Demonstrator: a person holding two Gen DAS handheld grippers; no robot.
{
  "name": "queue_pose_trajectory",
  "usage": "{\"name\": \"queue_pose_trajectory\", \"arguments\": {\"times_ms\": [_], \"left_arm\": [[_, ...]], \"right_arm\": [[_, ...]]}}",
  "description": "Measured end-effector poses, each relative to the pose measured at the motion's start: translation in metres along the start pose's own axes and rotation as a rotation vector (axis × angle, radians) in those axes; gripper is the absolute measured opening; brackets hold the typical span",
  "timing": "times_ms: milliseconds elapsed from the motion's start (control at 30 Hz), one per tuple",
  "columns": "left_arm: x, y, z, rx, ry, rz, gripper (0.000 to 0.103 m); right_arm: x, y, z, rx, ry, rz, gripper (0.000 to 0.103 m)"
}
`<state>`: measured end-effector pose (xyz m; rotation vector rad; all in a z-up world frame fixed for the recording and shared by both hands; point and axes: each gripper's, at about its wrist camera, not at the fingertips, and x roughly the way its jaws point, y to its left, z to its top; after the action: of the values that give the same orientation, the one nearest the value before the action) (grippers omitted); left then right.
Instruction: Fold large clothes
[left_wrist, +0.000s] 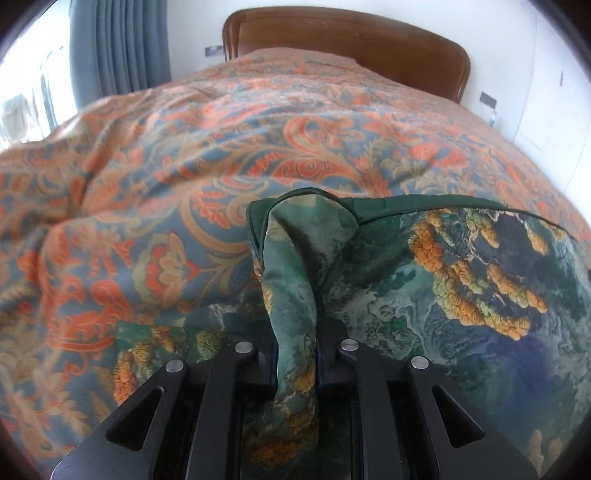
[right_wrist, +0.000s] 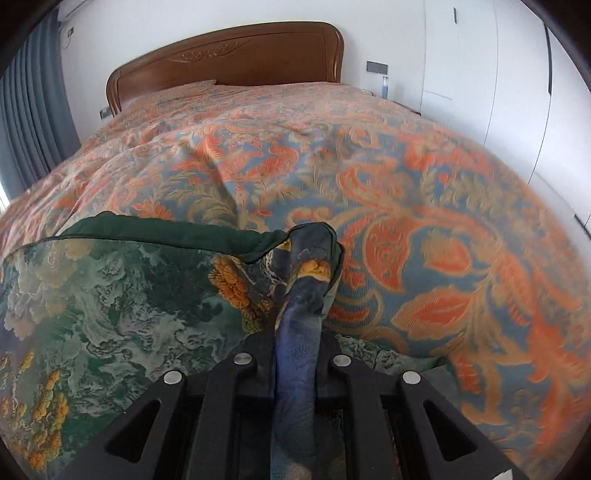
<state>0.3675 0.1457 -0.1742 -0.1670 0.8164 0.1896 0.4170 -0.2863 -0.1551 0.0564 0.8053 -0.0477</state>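
While you held both grippers over the bed, the scene read as follows.

Left gripper (left_wrist: 295, 350): your jaws were clamped on a bunched corner of the green printed garment (left_wrist: 461, 295), which rose in a twisted fold between the fingers and ran back toward the camera.

Right gripper (right_wrist: 295, 354): your jaws were clamped on the opposite corner of the same garment (right_wrist: 110, 314); a dark blue rolled strip of it passed between the fingers.

Garment position: it stretched to the right of the left gripper and to the left of the right gripper, with its dark green hemmed edge (right_wrist: 166, 230) ahead of the fingertips. Whether it touched the cover could not be told.

Bedspread (left_wrist: 184, 147): an orange and blue floral cover lay ahead of and beneath both grippers.

Headboard (right_wrist: 229, 55): brown wood, far ahead of both grippers.

Curtain (left_wrist: 122, 44): grey-blue, far ahead and left of the left gripper.
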Motion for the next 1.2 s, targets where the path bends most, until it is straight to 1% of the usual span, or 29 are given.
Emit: {"name": "queue_pose_trajectory", "arguments": {"times_ms": [100, 200, 433, 633, 900, 1200], "left_arm": [[0.004, 0.005, -0.001, -0.023, 0.005, -0.032, 0.015], [0.002, 0.002, -0.007, -0.034, 0.000, -0.042, 0.017], [0.001, 0.005, -0.008, -0.049, -0.002, -0.061, 0.018], [0.001, 0.006, -0.008, -0.054, -0.004, -0.067, 0.018], [0.000, 0.007, -0.008, -0.055, -0.005, -0.069, 0.018], [-0.001, 0.009, -0.008, -0.065, -0.013, -0.084, 0.019]], "right_arm": [[0.009, -0.013, -0.005, 0.061, 0.009, 0.057, 0.013], [0.012, -0.019, -0.008, 0.088, 0.007, 0.090, 0.014], [0.014, -0.020, -0.012, 0.099, 0.006, 0.106, 0.017], [0.013, -0.024, -0.011, 0.111, 0.002, 0.119, 0.017], [0.011, -0.038, -0.014, 0.153, -0.006, 0.162, 0.017], [0.005, -0.049, -0.019, 0.186, -0.031, 0.188, 0.020]]}}
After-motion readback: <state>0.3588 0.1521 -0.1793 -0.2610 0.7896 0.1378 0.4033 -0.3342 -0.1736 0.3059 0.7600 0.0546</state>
